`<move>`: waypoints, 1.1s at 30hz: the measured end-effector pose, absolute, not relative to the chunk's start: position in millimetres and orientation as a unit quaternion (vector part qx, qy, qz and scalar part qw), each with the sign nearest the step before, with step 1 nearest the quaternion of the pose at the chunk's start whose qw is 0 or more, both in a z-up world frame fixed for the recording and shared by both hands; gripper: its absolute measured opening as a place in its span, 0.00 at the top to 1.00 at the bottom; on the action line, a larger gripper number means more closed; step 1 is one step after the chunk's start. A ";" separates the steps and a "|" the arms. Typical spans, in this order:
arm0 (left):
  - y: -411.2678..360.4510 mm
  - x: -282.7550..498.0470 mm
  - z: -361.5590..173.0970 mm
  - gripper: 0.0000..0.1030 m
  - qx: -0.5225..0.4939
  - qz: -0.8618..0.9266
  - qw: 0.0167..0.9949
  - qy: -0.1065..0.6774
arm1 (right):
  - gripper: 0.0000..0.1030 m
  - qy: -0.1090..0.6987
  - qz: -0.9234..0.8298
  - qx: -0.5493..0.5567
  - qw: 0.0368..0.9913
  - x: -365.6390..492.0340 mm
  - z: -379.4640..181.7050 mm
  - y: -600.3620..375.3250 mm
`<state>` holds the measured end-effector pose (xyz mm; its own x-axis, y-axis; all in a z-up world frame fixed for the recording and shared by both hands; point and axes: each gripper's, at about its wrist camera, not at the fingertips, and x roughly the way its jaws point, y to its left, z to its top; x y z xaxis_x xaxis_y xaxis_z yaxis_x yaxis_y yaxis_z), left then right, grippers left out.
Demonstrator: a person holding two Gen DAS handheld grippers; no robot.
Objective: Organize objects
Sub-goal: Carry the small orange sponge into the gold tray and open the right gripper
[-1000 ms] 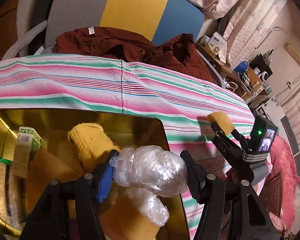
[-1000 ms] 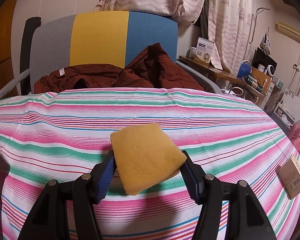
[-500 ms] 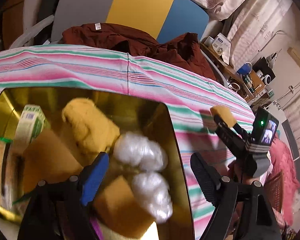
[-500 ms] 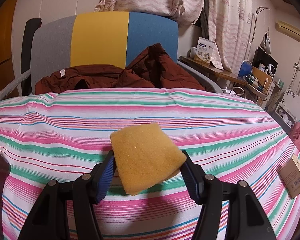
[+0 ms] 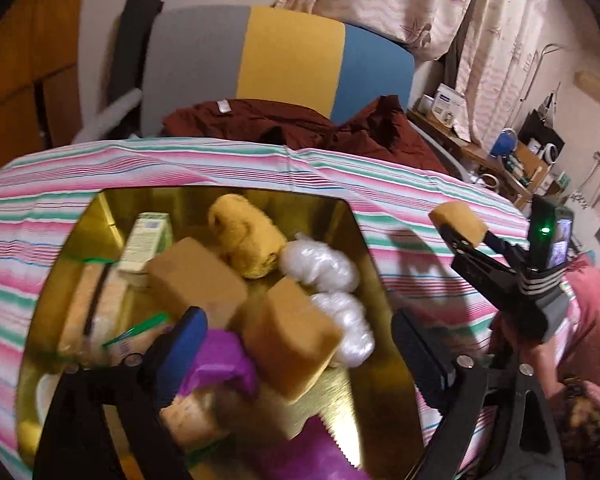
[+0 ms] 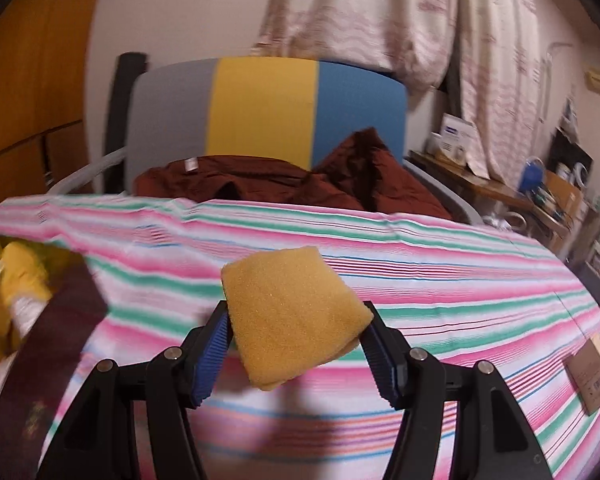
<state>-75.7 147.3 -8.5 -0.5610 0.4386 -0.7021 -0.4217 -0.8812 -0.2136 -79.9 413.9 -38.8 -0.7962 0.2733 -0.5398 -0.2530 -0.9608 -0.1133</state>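
Above a crowded gold tray (image 5: pixel 364 240), the left gripper (image 5: pixel 296 344) is opening with nothing gripped, while the right gripper (image 6: pixel 296 344), right of the tray, clamps a yellow sponge (image 6: pixel 292 316) that could bounce out if dropped onto the pile.

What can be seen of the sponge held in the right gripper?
The sponge is a yellow-orange block of porous, open-celled foam with soft, rounded corners. The right gripper holds it pinched between its blue ribbed pads, the sides slightly squeezed in. It sits tilted, one corner drooping toward the camera, held above the striped cloth without touching it. The left wrist view shows it clear of the gold tray.
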 end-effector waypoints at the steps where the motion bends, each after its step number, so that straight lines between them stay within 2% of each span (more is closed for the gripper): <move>1: 144.1 -74.4 -10.2 0.02 -0.403 0.883 0.239 -0.012 | 0.39 -0.022 0.948 -0.289 0.133 -77.1 -38.1 408.8; 8: 118.6 -62.4 -19.8 0.00 -0.413 0.886 0.208 -0.027 | 0.39 -0.016 0.944 -0.312 0.107 -59.8 -39.9 386.4; 17: 102.3 -45.1 -23.0 0.00 -0.402 0.899 0.175 -0.007 | 0.39 -0.014 0.942 -0.326 0.075 -32.3 -38.9 357.9; 33: 78.8 -22.4 -23.5 0.00 -0.383 0.915 0.128 0.020 | 0.39 0.010 0.946 -0.324 0.025 9.8 -7.2 315.7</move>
